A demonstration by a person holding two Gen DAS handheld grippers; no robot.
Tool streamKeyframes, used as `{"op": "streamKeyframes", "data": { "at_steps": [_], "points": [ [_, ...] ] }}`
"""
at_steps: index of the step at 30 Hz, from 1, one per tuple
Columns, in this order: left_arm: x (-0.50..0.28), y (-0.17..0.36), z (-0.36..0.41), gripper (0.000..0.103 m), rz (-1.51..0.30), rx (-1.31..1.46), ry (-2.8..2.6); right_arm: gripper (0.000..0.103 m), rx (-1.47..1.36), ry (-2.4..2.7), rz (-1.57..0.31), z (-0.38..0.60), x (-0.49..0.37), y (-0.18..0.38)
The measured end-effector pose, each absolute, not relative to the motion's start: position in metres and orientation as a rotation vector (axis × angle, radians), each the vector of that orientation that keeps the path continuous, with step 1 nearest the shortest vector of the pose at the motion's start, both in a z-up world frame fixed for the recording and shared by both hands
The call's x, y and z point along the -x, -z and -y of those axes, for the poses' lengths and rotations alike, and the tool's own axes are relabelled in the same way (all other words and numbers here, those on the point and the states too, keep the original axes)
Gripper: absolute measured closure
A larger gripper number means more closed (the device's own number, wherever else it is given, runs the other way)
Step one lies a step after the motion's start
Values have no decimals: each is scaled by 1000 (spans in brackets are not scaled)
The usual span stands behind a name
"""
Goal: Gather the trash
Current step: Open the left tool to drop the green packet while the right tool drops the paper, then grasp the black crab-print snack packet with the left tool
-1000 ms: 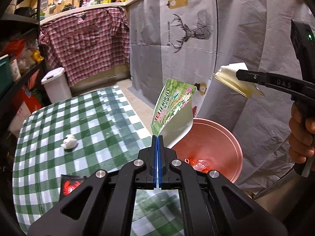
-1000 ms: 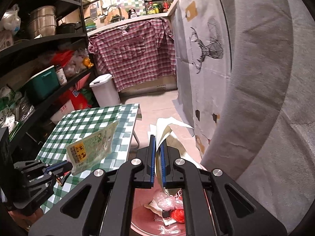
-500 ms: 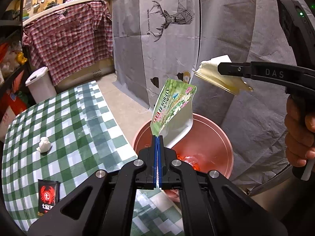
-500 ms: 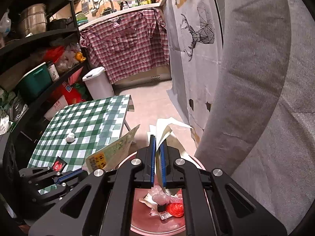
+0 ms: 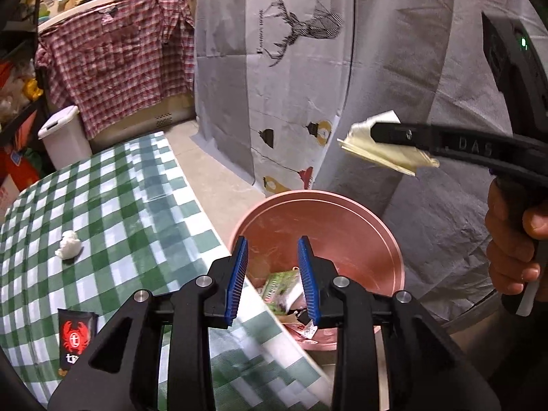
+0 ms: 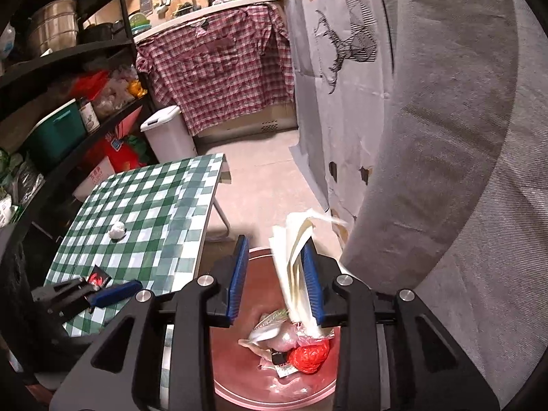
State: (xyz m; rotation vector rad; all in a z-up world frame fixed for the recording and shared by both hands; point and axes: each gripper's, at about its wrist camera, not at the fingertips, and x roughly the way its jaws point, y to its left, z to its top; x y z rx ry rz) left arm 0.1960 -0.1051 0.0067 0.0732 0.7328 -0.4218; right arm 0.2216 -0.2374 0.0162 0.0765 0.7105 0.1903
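- L gripper (image 5: pixel 274 275): jaws opening, nothing between; released. Green packet (image 5: pixel 281 286) lies in pink bin (image 5: pixel 394 257) below, w/ other trash.
- R gripper (image 6: pixel 275 281): jaws opening; cream wrapper (image 6: pixel 294 263) between them, leaning on 3 o'clock pad, not clamped, over bin.
- Table (image 5: pixel 120 205) at 9 o'clock of bin: black crab sachet (image 5: pixel 73 337) near, white paper wad (image 5: pixel 69 244) farther at 10.
- White lidded bin (image 6: pixel 167 133) far, 11 o'clock.

A green-and-white checked table (image 5: pixel 137 205) carried a crumpled white tissue (image 5: pixel 69 245) and a black crab-printed packet (image 5: pixel 75 337); beside it, a pink bin (image 5: pixel 342 212) stood on the floor (image 5: pixel 212 171)
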Motion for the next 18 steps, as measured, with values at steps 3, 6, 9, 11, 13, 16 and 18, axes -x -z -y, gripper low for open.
{"op": "streamKeyframes", "data": {
  "at_steps": [3, 6, 9, 11, 13, 16, 18],
  "points": [
    [-195, -10, 95, 73, -727, -67, 411, 58, -88, -217, -767, 235, -227, -8],
    [-193, -12, 86, 73, -721, -70, 402, 48, -69, -214, -816, 231, -229, 1],
    [-189, -12, 78, 73, -716, -75, 392, 48, -66, -204, -821, 231, -228, 3],
    [-188, -14, 70, 73, -708, -73, 382, 48, -62, -197, -811, 229, -227, 1],
    [-186, -16, 62, 73, -700, -68, 369, 48, -61, -201, -796, 226, -225, -1],
    [-184, -17, 48, 73, -693, -65, 346, 48, -54, -208, -773, 222, -222, -6],
    [-183, -16, 37, 73, -692, -64, 325, 48, -53, -213, -761, 220, -222, -9]
  ]
}}
